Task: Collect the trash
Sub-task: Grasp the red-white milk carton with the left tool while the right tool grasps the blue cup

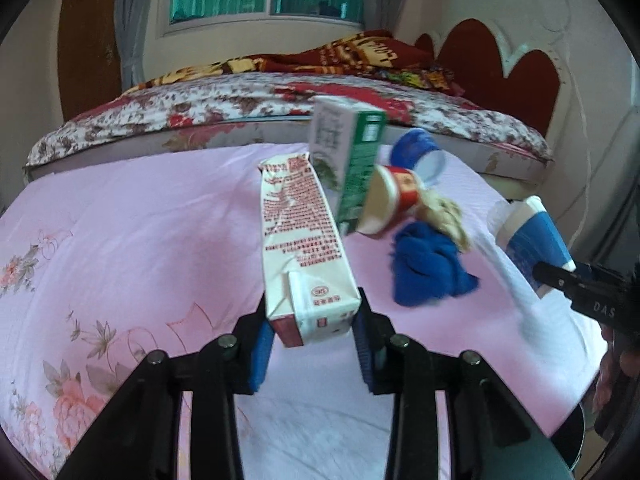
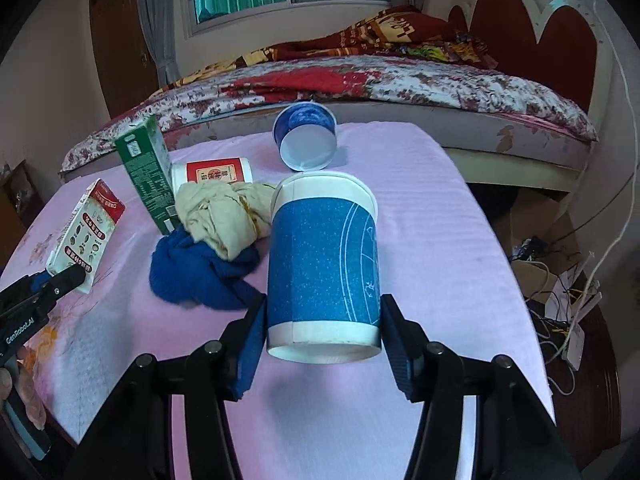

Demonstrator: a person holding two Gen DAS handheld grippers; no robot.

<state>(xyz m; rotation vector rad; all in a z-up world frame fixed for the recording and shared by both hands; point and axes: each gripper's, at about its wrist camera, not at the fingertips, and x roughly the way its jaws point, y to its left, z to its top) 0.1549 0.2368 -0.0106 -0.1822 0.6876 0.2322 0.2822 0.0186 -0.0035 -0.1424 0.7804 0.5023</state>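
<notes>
The left gripper (image 1: 314, 340) has its blue pads (image 1: 262, 354) clamped on the bottom end of a red-and-white carton (image 1: 296, 248); the jaws stand only as far apart as the carton is wide. The carton juts forward from the fingers and is lifted off the pink sheet (image 1: 140, 232). In the right wrist view the same gripper (image 2: 72, 276) shows at the left edge, pinching that carton (image 2: 86, 228) by its lower corner.

The right gripper (image 2: 322, 340) holds a blue paper cup (image 2: 320, 264) near its base, one pad (image 2: 250, 354) against each side, the jaws about half apart. The cup points away from the fingers, its white rim at the far end. From the left wrist view that cup (image 1: 532, 240) appears at the right, gripped by the black fingers (image 1: 560, 276).

Taking the held blue cup as the landmark: just left of it lies a crumpled beige rag (image 2: 224, 212) on top of a blue cloth (image 2: 200, 276), both on the sheet. Further left stands a green carton (image 2: 150, 172), leaning, with a red-and-white cup (image 2: 216, 172) lying on its side behind the rag. Beyond the held cup, a second blue cup (image 2: 306, 136) lies tipped, mouth toward the camera. A bed (image 2: 360, 80) with a flowered cover stands behind everything.
</notes>
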